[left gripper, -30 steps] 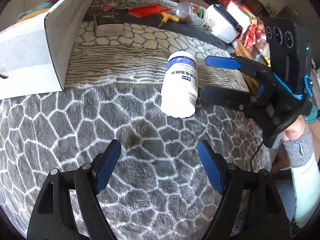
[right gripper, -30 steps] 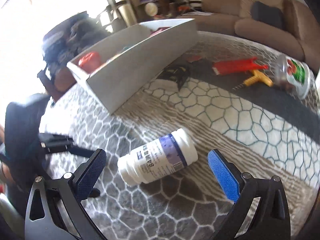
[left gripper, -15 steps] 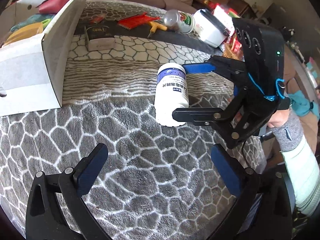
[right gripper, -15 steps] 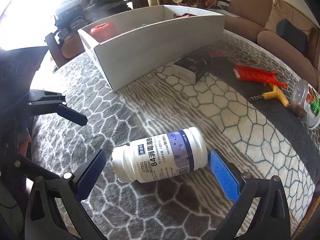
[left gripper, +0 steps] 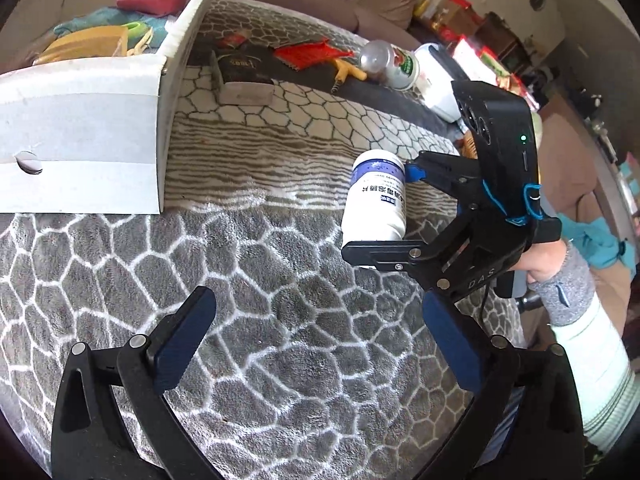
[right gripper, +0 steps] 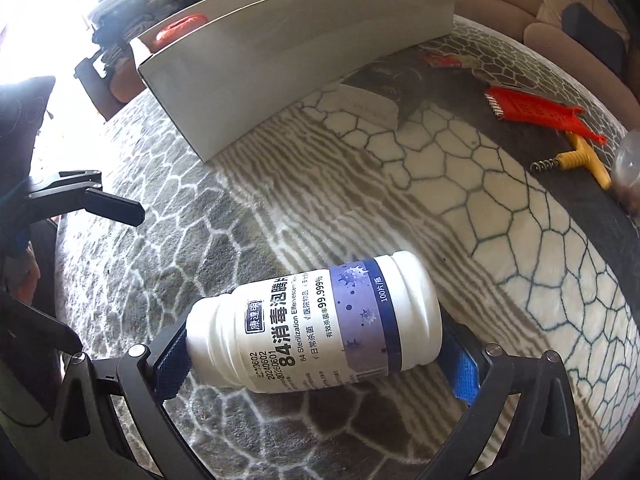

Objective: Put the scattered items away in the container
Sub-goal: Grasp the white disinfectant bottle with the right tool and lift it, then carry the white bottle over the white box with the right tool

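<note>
A white disinfectant-tablet bottle (left gripper: 376,204) (right gripper: 312,328) with a purple label band lies on its side on the grey patterned blanket (left gripper: 280,280). My right gripper (right gripper: 316,364) (left gripper: 378,208) straddles it end to end, one pad at the cap and the other at the base. Its jaws stand as wide as before, and the bottle rests on the blanket. My left gripper (left gripper: 316,344) hangs open and empty over the blanket, nearer the camera than the bottle. The white cardboard box (left gripper: 80,152) (right gripper: 300,40) at the left holds cloth items and a red pouch.
Behind the bottle lie a dark flat box (left gripper: 240,76) (right gripper: 384,84), a red comb-like tool (left gripper: 308,54) (right gripper: 532,110), a yellow-handled corkscrew (left gripper: 346,74) (right gripper: 584,160) and a clear jar (left gripper: 388,62). A white tub (left gripper: 436,80) sits near the blanket's right edge. A sofa stands behind.
My right gripper came down and forward until the bottle sat between its fingers. The left gripper's jaws spread wider and it drifted slightly. The bottle has not moved.
</note>
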`<action>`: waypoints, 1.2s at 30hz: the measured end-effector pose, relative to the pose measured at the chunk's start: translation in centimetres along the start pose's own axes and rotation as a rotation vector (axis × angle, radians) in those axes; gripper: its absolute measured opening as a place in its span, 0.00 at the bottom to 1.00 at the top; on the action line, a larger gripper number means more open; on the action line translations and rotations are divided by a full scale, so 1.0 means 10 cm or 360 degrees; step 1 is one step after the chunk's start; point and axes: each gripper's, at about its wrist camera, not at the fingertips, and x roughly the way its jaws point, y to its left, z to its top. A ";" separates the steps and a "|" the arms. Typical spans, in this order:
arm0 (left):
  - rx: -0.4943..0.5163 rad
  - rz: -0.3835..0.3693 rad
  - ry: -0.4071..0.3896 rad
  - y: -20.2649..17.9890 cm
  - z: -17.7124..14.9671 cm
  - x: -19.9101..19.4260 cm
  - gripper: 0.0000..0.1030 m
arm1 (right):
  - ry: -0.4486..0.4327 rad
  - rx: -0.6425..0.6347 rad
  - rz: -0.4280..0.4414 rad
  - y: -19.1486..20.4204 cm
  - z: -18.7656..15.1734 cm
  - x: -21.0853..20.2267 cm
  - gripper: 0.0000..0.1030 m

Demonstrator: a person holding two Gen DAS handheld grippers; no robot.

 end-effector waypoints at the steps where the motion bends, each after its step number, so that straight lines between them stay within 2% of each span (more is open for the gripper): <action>1: 0.0003 0.0020 0.0001 0.01 0.00 0.00 1.00 | -0.0005 0.0013 0.0000 0.00 0.00 0.00 1.00; 4: 0.0013 0.0069 -0.0008 0.02 0.00 -0.02 1.00 | -0.0049 0.0058 -0.0012 -0.03 0.00 -0.05 0.97; 10: 0.0012 0.0029 -0.0149 0.05 0.06 -0.33 1.00 | -0.0232 0.0168 -0.0038 -0.02 0.09 -0.42 0.97; 15: -0.0014 0.0185 -0.0248 0.10 0.20 -0.71 1.00 | -0.0405 0.0182 -0.0090 0.18 0.36 -0.83 0.97; 18: -0.0048 0.0256 -0.0314 0.19 0.34 -0.94 1.00 | -0.0438 0.0125 -0.0087 0.37 0.60 -0.97 0.97; 26: -0.0135 0.0240 -0.0498 0.53 0.73 -1.57 1.00 | -0.0481 -0.0100 -0.0144 0.91 1.44 -1.17 0.97; 32: -0.0160 0.0222 -0.0571 0.90 1.03 -1.82 1.00 | -0.0464 -0.0234 -0.0183 1.16 2.10 -1.04 0.97; 36: -0.0219 0.0155 -0.0615 1.28 1.16 -1.92 1.00 | -0.0439 -0.0259 -0.0185 1.16 2.55 -0.86 0.97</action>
